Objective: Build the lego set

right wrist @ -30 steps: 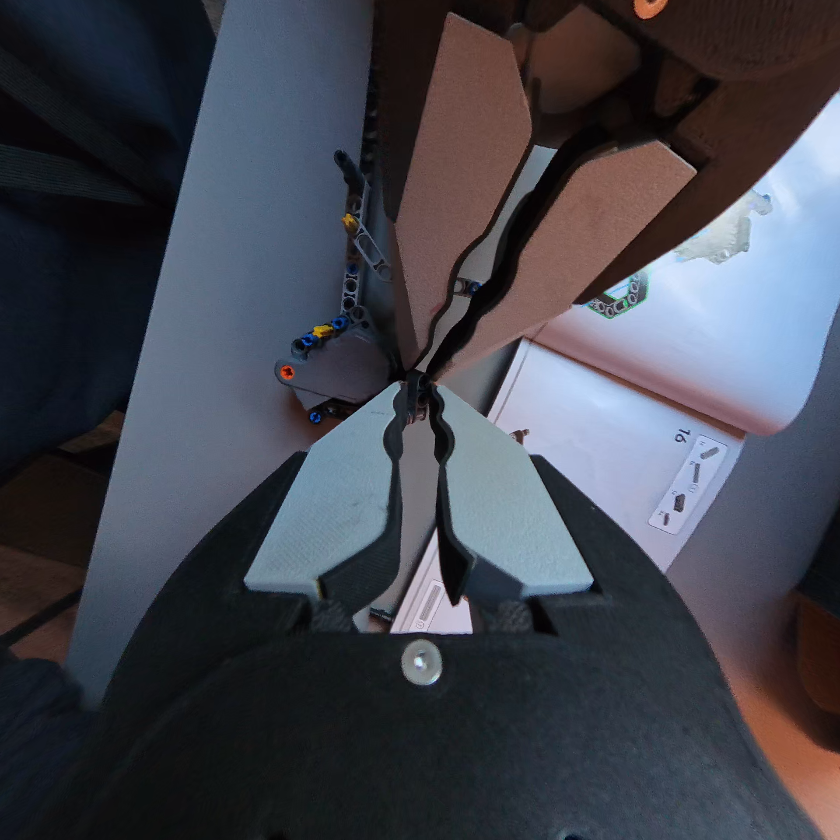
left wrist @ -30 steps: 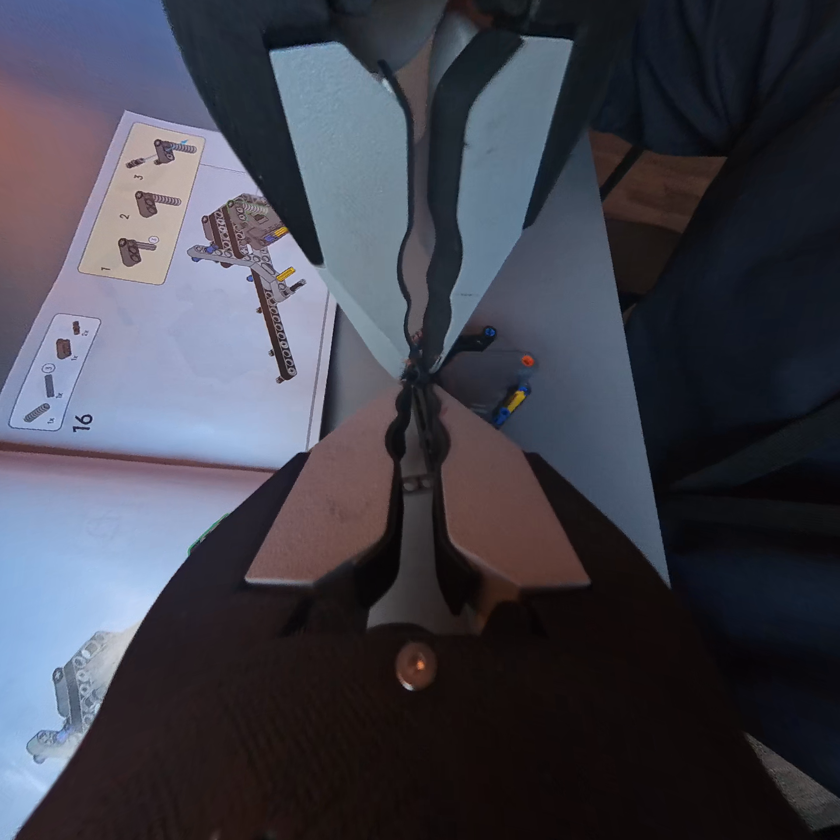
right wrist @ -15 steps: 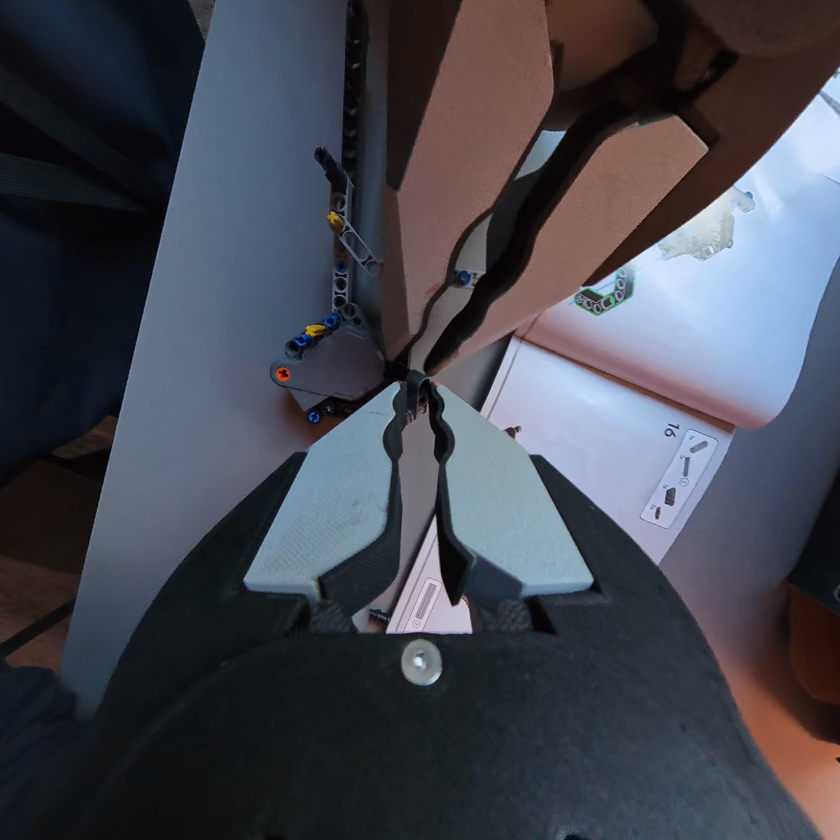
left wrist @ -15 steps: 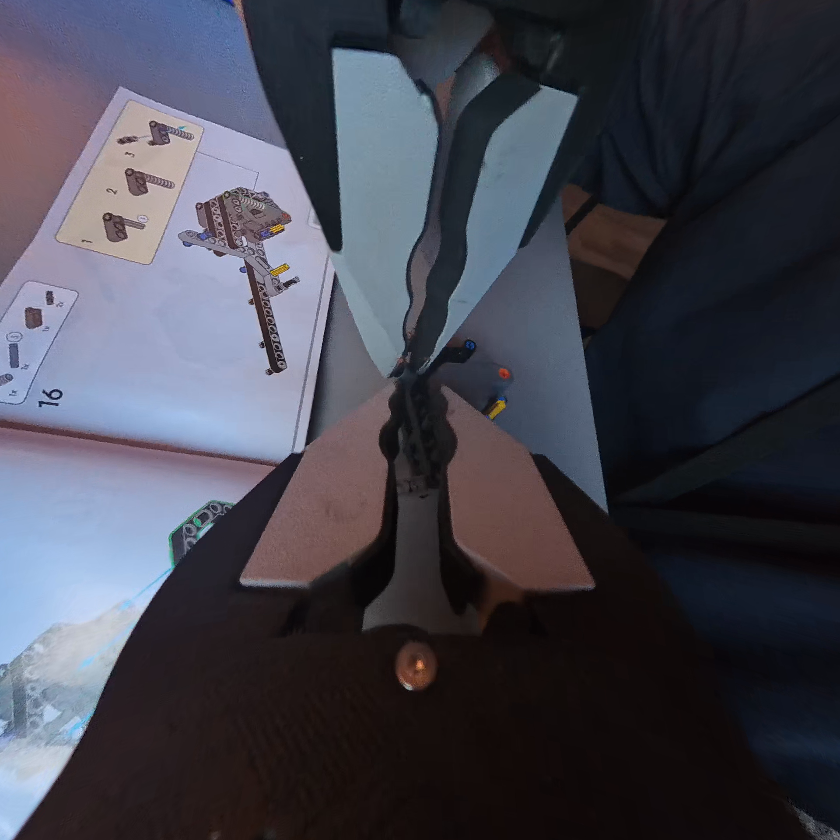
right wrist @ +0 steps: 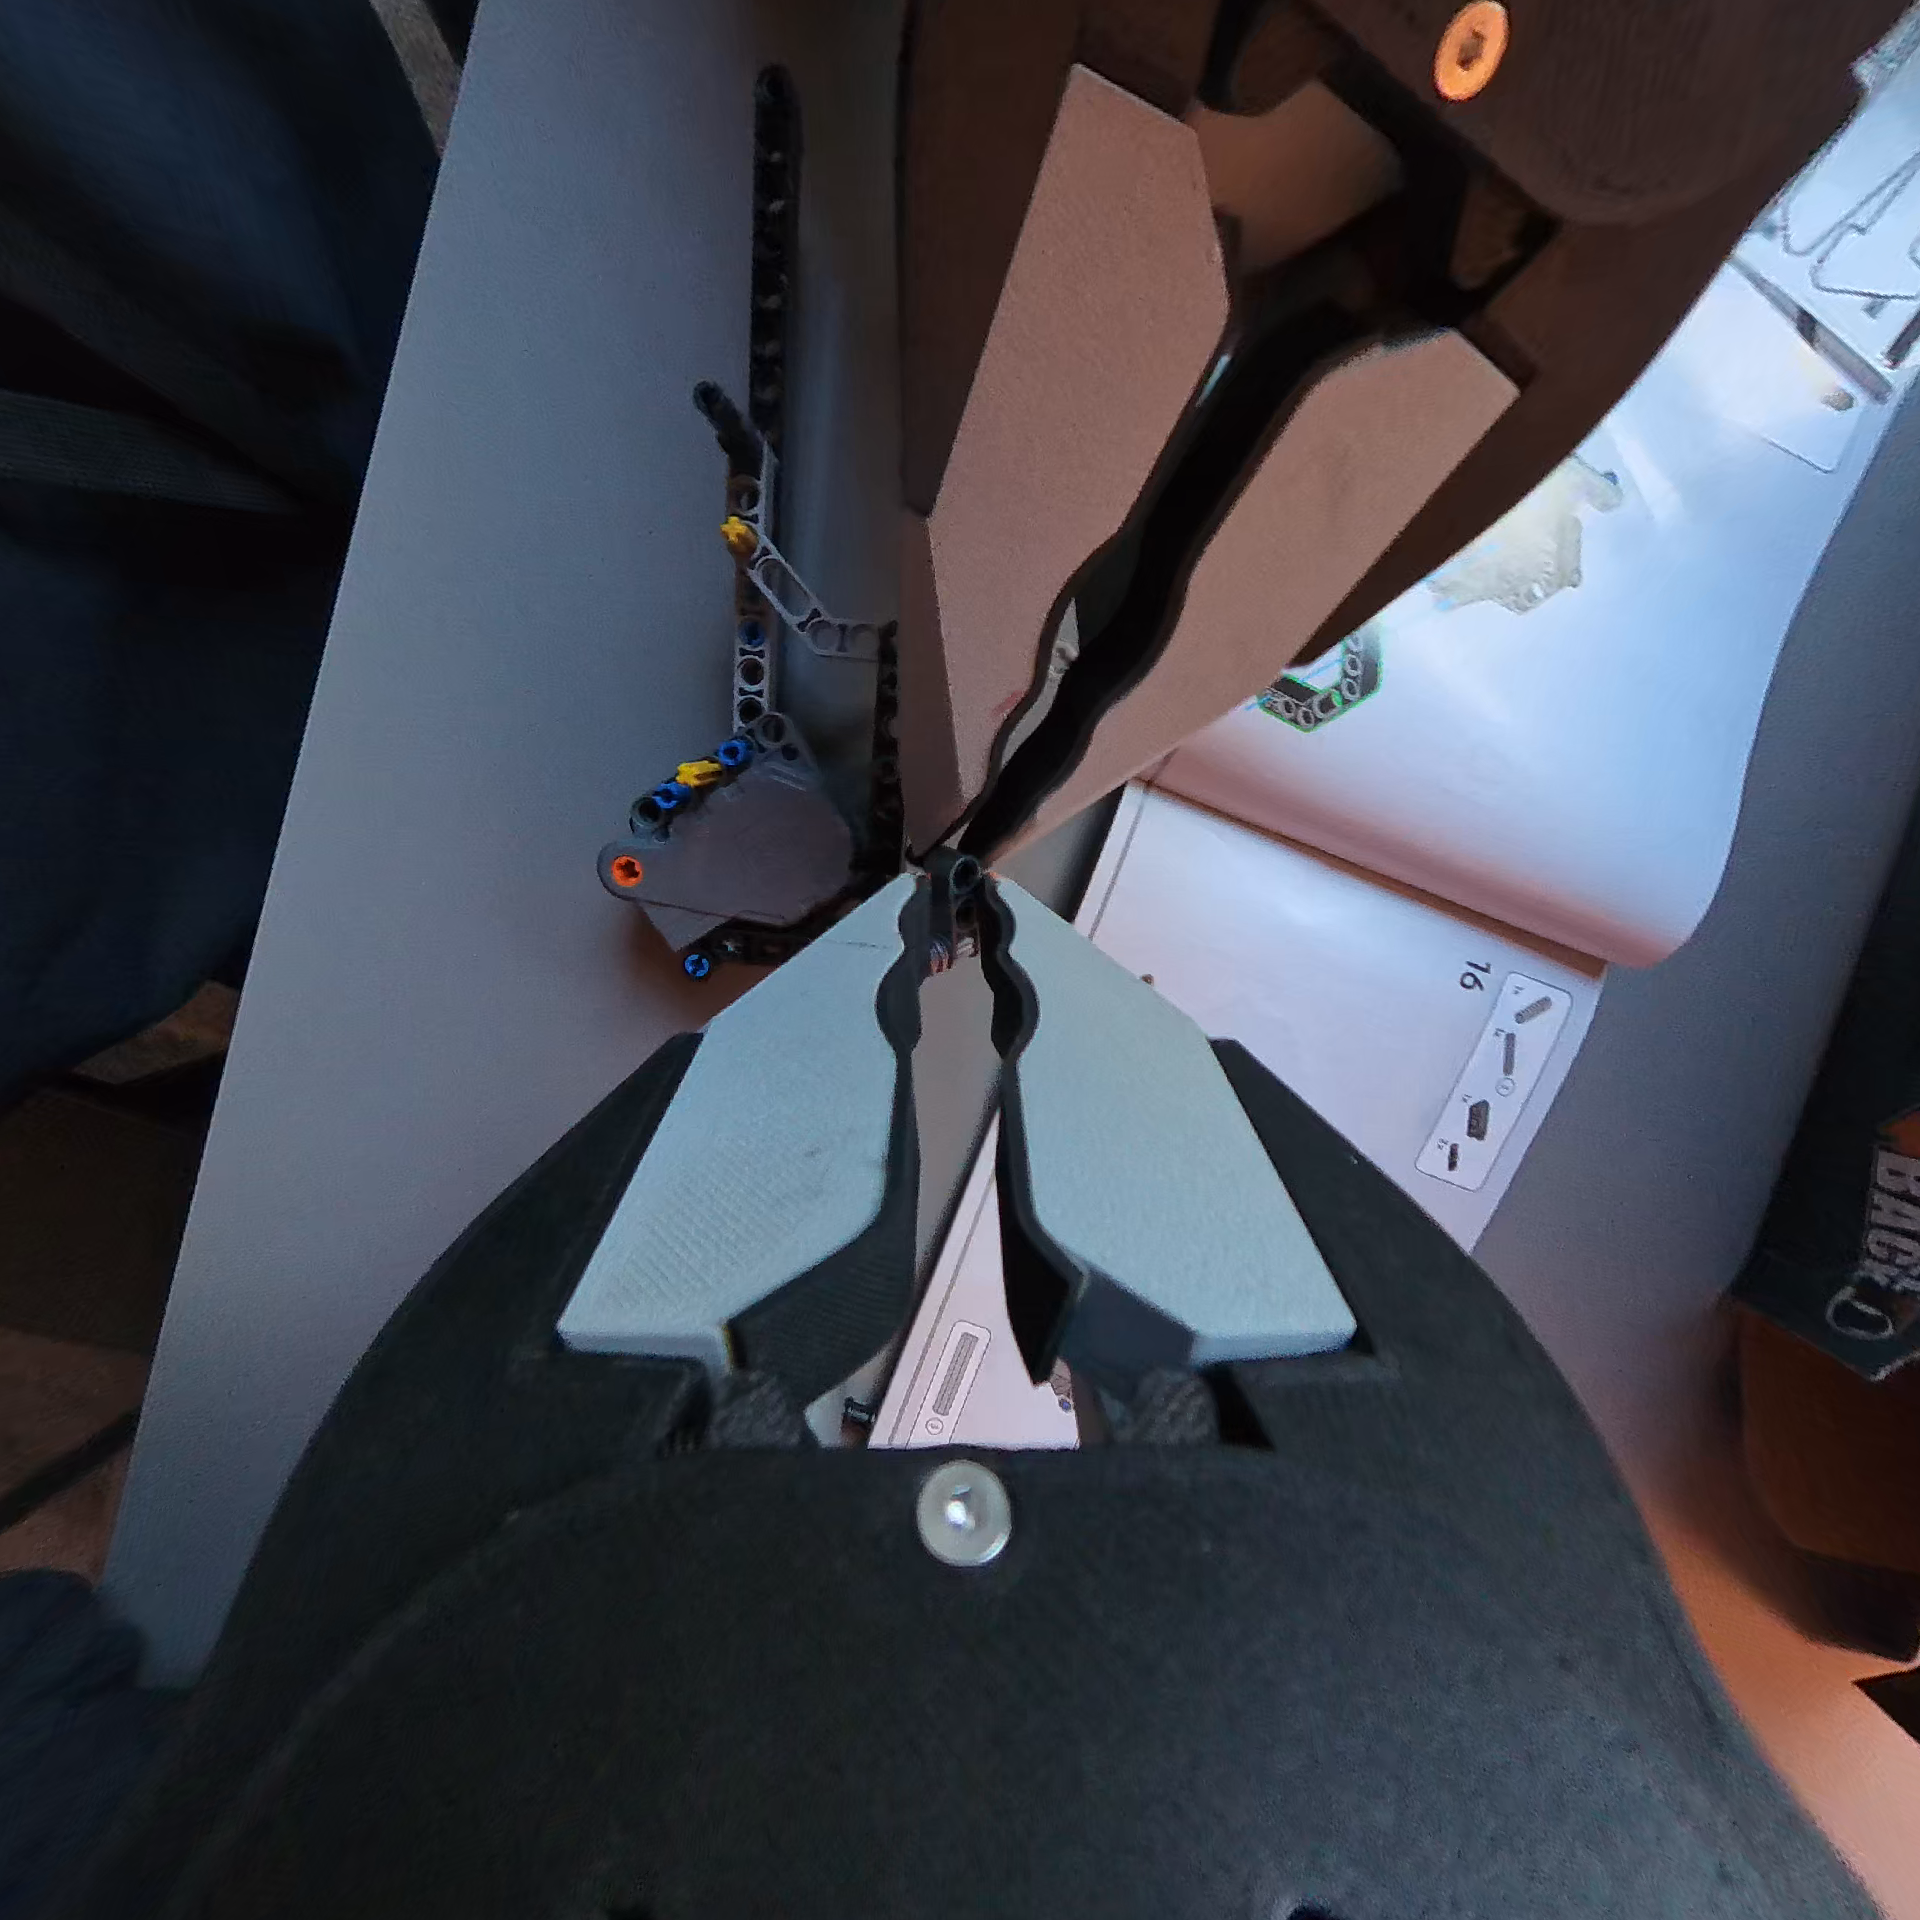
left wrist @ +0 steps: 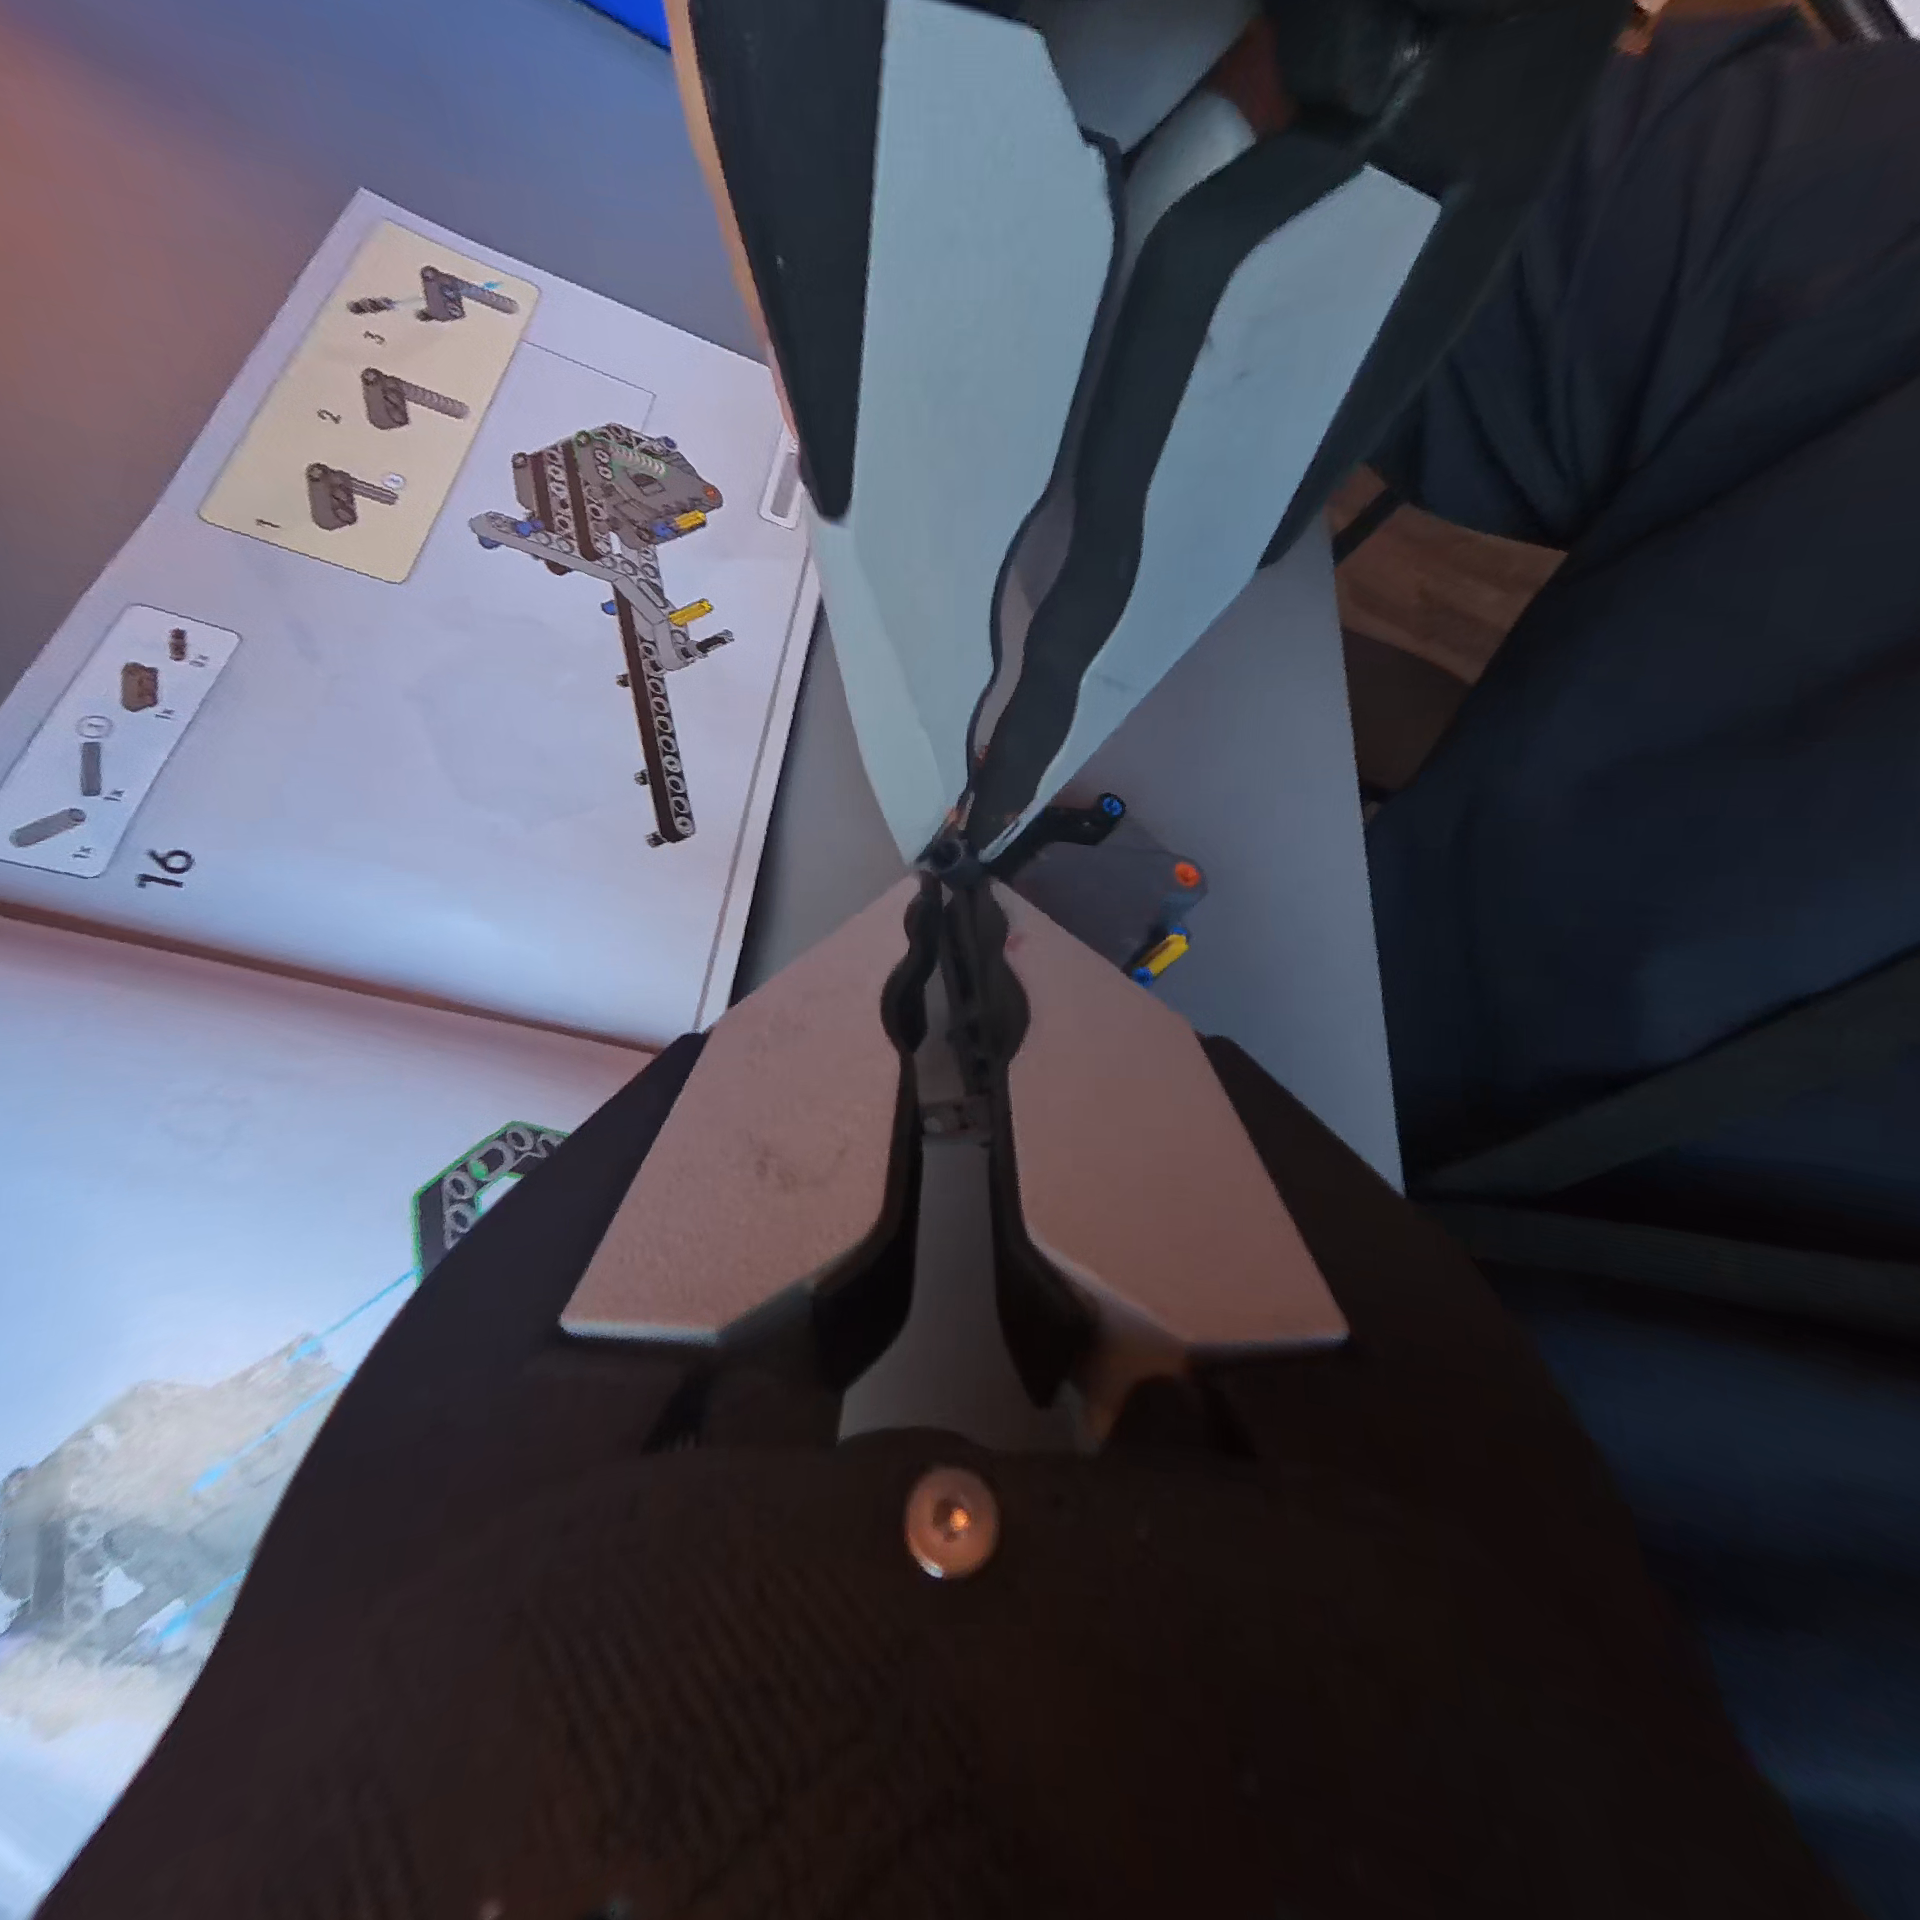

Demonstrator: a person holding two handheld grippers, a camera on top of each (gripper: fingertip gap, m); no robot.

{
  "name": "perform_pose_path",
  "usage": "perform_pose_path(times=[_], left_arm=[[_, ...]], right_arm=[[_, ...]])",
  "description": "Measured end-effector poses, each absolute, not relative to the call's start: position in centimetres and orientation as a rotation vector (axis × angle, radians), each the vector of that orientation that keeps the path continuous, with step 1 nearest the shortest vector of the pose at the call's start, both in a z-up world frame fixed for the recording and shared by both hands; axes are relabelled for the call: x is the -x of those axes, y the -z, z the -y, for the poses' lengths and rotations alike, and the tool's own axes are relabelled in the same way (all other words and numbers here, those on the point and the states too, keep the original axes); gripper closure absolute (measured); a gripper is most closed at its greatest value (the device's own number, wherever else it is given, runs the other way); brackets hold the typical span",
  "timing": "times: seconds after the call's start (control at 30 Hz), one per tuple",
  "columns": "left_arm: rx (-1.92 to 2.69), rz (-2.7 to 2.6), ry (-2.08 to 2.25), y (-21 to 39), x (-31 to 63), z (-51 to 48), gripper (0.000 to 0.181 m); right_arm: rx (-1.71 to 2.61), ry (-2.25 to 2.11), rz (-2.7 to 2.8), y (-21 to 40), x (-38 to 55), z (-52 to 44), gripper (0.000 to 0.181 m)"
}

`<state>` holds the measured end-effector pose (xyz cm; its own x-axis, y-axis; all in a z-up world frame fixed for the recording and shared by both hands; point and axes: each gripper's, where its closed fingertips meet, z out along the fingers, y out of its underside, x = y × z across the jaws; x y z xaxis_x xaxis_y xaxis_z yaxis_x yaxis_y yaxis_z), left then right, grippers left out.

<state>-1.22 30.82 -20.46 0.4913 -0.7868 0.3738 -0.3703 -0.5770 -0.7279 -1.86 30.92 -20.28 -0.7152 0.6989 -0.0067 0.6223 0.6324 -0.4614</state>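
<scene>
**Tip to tip: two grippers joining small black parts over the manual**

Left wrist view first. The left gripper (left wrist: 961,914), tan-faced, has its jaws pinched nearly together on a thin black axle (left wrist: 964,987) that runs down the channel between the pads. Right at its tips sits a small black connector (left wrist: 951,857), and coming in from straight ahead is the right gripper (left wrist: 977,821), grey-faced, nose to nose with it. I'd say that head-on pose is deliberate, so the axle can be pushed along its own line into the connector's hole. Off to the left of the tool lies the open instruction booklet (left wrist: 416,727), kept in sight for reference. Just beyond the tips, to the right, part of the grey lego assembly (left wrist: 1138,883) peeks out on the grey table (left wrist: 1247,831).

Now the right wrist view. The right gripper (right wrist: 948,894) is clamped on the black connector (right wrist: 951,868), jaws close, holding it steady as the receiving piece. The left gripper (right wrist: 951,847) descends from ahead to meet it. The lego assembly (right wrist: 743,842), a grey block with blue and yellow pins and a long black beam, rests ahead and left of the tips, waiting. The booklet (right wrist: 1299,987) lies to the right. Whether the axle is seated yet, I can't tell.
</scene>
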Motion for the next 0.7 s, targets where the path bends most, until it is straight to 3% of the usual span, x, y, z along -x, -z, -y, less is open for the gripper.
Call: perform_pose_path(times=[0.27,0.47,0.7], left_arm=[[2.129,-0.916,0.959,19.7,1.6,-31.3,0.181],[2.129,-0.89,1.016,19.3,1.6,-31.1,0.166],[2.112,-0.923,0.926,19.4,1.6,-31.3,0.175]], right_arm=[[1.129,-0.66,2.661,20.2,2.0,-31.3,0.177],[1.152,-0.696,2.626,19.6,2.3,-31.5,0.178],[1.148,-0.741,2.598,18.9,2.6,-31.1,0.178]])
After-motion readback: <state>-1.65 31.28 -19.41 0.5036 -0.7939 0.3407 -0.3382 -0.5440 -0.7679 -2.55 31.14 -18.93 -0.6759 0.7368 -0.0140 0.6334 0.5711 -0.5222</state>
